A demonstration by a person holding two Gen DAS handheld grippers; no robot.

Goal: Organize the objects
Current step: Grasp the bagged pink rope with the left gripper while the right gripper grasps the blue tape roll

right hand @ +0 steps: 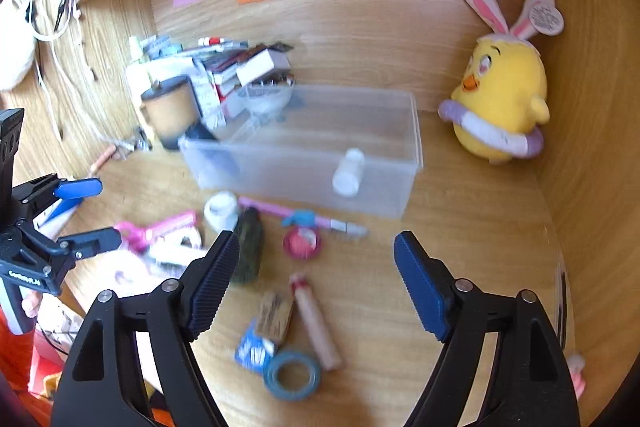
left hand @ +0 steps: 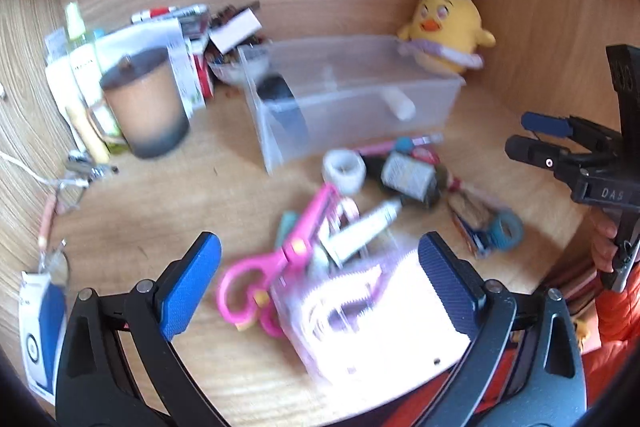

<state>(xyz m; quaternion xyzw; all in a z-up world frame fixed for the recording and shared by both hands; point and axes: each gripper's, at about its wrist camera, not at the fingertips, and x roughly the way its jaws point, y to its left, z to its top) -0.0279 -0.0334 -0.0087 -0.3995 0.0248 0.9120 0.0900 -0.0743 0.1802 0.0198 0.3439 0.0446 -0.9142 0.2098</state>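
We note both grippers, left gripper (left hand: 320,279) and right gripper (right hand: 316,279), standing open and empty above loose items mid-worktop (right hand: 460,267). The clear bin (right hand: 320,155) (holding a white bottle (right hand: 347,173)) sits near the worktop's back edge.

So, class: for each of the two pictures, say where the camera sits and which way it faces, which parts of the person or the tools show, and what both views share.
Left wrist view: on the left gripper, angled down at pink scissors and clutter; its open fingers show, the right gripper at the right edge.
Right wrist view: on the right gripper, angled down at the blue tape roll; its open fingers show, the left gripper at the left edge.
Shared: clear bin, yellow chick toy, coloured notes on the back wall.
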